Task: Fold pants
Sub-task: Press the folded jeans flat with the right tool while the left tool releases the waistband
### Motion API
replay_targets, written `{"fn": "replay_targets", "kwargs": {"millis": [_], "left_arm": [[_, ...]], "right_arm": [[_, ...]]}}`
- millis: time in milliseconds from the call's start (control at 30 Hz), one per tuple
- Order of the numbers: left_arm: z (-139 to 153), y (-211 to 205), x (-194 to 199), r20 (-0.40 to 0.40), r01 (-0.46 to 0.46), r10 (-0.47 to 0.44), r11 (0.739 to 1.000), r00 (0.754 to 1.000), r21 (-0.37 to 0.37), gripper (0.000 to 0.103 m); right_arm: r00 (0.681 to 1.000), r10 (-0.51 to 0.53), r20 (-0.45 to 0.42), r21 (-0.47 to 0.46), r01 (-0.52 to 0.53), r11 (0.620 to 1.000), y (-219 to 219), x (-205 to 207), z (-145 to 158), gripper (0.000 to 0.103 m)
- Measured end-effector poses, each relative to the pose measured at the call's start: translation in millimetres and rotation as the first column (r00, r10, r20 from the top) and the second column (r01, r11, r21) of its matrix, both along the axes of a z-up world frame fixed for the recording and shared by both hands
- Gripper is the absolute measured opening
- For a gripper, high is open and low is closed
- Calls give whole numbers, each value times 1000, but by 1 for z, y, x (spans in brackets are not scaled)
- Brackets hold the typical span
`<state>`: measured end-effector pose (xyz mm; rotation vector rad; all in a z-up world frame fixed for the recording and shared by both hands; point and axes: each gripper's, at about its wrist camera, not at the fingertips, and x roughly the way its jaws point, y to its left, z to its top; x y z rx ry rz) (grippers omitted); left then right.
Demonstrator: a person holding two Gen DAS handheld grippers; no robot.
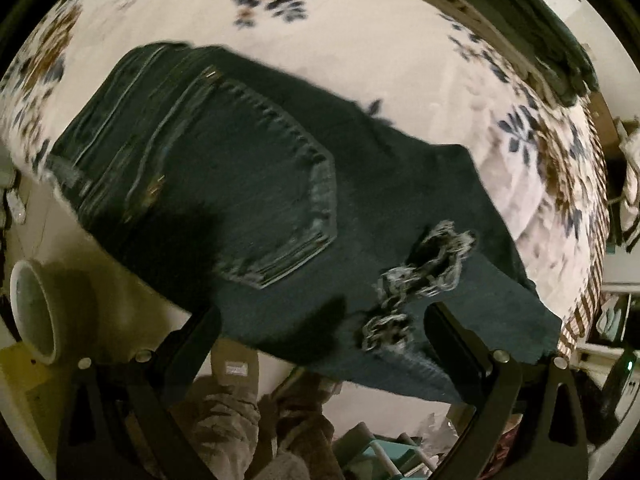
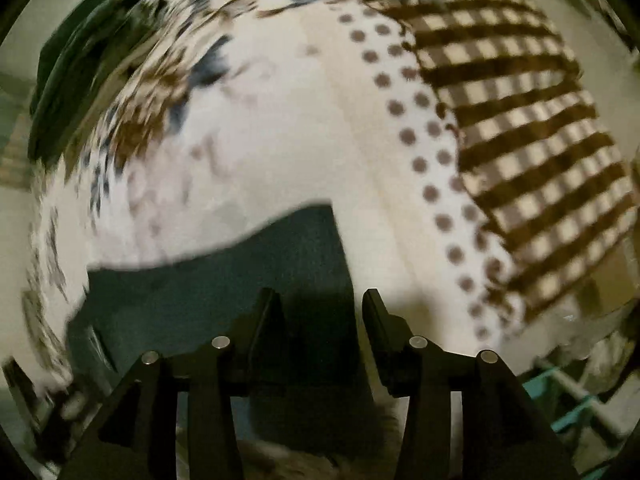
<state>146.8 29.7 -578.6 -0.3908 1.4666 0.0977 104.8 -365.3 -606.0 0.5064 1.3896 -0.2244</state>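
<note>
**Jeans folded on the bed, both grippers free**

Left wrist view: my left gripper [image 1: 320, 332] has its fingers spread wide, holding nothing. They straddle the near edge of the jeans [image 1: 248, 184], which lie on the floral bedspread [image 1: 360, 60] in a compact folded bundle. The back pocket [image 1: 280, 200] faces up, the waistband sits toward the left, and a frayed rip [image 1: 424, 276] lies just ahead of my fingers, near the edge that hangs slightly over the bed's side. I judge I am placed here because this near edge is the natural one to take for another fold or to square up the bundle. A dark pile of clothes [image 1: 532, 28] sits at the far right of the bed, well apart, likely finished pieces. A white cup-like thing [image 1: 32, 312] is low at the left, off the bed. The picture is a little blurred.

Right wrist view: my right gripper [image 2: 320, 300] has its fingers parted with a clear gap between them, pinching nothing. They hover over a corner of the jeans, dark cloth lying under and beside the left finger [image 2: 268, 316]. Beyond lie the polka-dot sheet [image 2: 420, 132] and a checked blanket [image 2: 520, 120]. The view is heavily blurred, so I cannot tell whether the finger touches the cloth. Placed at this corner, I seem ready to pair with the left for the next fold.
</note>
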Motion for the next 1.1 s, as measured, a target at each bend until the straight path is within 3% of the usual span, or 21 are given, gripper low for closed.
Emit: {"fn": "replay_targets", "kwargs": {"millis": [100,267,367,400,467,500,567,667,767,800,900,1100], "left_arm": [[-3,11,-9,-17,-26,26,1000,1000,1,103],[-3,32,-23,-32,-53,53,999,998,12,103],[-2,53,-30,-31,-97,97,995,995,8,103],[-2,64,-33,-33,-124,124,992,992,12,103],[-3,78,-37,-36,-167,167,986,985,9,103],[-3,87,-38,-36,-192,193,981,981,10,103],[-3,104,-41,-21,-249,248,969,968,-5,103],[-5,126,-40,-2,-327,327,945,945,-30,103],[-15,147,-36,20,-421,424,903,906,-88,103],[-18,153,-33,33,-443,447,891,894,-98,103],[-29,166,-23,83,-488,498,865,863,-119,103],[-52,176,-1,70,-575,590,803,805,-156,103]], "right_arm": [[997,33,-75,-21,-35,999,10,-15,-17,47],[996,-51,-77,-6,51,999,4,-16,-32,47],[994,-68,-82,61,73,995,2,-11,-32,48],[995,-71,-66,71,76,995,0,-12,-31,37],[998,-46,-52,49,49,998,0,-10,-27,26],[999,-9,-35,-4,9,1000,6,-4,-19,22],[1000,5,-18,-68,-6,998,10,2,-9,20],[999,-31,-43,-51,29,998,7,8,-12,20],[998,-14,-68,-48,11,999,9,8,-11,29],[997,-26,-72,-29,24,999,10,8,-10,41],[997,-64,-53,38,66,997,9,3,-1,59],[999,-28,-26,-40,27,999,37,8,8,78]]}}
